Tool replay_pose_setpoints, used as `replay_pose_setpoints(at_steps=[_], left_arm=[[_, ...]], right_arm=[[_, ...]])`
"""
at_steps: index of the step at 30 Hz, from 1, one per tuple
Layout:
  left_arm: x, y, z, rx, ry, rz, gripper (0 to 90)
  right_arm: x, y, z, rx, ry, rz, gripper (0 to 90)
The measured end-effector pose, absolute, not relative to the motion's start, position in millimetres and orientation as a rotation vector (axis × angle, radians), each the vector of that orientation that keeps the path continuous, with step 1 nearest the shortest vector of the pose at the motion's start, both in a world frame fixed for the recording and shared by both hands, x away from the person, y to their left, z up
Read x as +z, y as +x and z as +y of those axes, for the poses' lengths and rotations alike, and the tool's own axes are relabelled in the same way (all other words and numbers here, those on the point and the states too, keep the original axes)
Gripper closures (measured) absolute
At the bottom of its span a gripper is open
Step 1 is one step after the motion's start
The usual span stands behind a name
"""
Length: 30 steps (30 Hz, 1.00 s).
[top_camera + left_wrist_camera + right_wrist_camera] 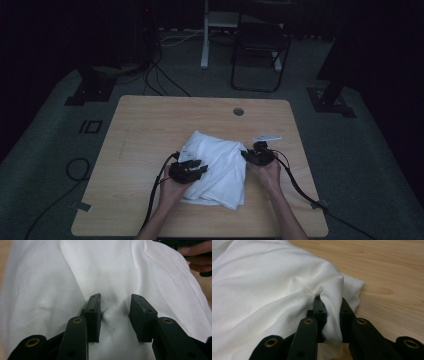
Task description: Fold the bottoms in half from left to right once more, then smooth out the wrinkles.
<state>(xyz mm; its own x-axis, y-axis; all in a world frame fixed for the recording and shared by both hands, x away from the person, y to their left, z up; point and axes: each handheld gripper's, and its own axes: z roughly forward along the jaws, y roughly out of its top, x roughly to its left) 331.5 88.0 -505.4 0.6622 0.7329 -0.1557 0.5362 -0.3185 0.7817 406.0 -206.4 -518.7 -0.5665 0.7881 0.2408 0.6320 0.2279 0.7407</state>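
The white cloth is lying rumpled and partly folded over itself in the middle of the wooden table, toward the person's side, and both hands are working its 2 opposite edges. The right gripper is clamping a bunched fold of the fabric at the cloth's right edge, its jaws squeezed close with the white material pinched tight between them and spilling out below. Over on the other side, the left gripper is hovering low over the cloth's broad surface with its jaws standing partly apart; a small ridge of fabric is puckering up in the gap, but the pads are not pressing on it, so nothing is being held there.

By my reading, the work is sitting somewhere in the middle: 1 side is secured, the other is wanting a grip. The cloth is looking loosely doubled, its edges uneven and its lower end creased, so whatever tidy fold or spread is intended is not finished. The left jaws closing on that ridge looks like the next thing needed.
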Motion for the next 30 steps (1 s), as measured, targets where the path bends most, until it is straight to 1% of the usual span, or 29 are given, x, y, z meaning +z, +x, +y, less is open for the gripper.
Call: replay_pose_setpoints(at_steps=[5,7,9,12,15,18,21,24,26,27,28,30], left_arm=[[-509,328,80,0.344,2.023,1.003,62.8],[-511,326,77,0.377,2.025,1.02,63.1],[-513,323,73,0.422,2.035,1.024,63.5],[-515,321,67,0.473,2.038,1.051,64.5],[-516,320,62,0.503,2.032,1.09,65.8],[-516,319,57,0.518,1.998,1.147,66.8],[-518,316,51,0.55,1.971,1.175,67.1],[-518,315,47,0.563,1.952,1.192,67.2],[-518,315,45,0.557,1.937,1.203,67.2],[-519,314,45,0.555,1.931,1.205,67.2],[-519,314,45,0.558,1.928,1.204,67.2],[-518,314,48,0.538,1.919,1.203,67.2]], right_arm=[[-521,410,-205,1.244,1.369,2.311,80.4],[-522,410,-205,1.242,1.376,2.313,78.1],[-520,409,-206,1.236,1.382,2.304,71.2],[-510,404,-210,1.227,1.389,2.252,57.3],[-496,393,-216,1.244,1.381,2.195,51.3],[-485,377,-217,1.236,1.346,2.16,48.0],[-481,355,-214,1.265,1.312,2.146,47.3],[-487,332,-205,1.274,1.251,2.197,46.5],[-495,323,-197,1.252,1.235,2.245,45.6],[-500,322,-193,1.236,1.232,2.273,47.9],[-505,323,-191,1.197,1.226,2.303,57.2],[-513,326,-190,1.13,1.2,2.369,83.3]])
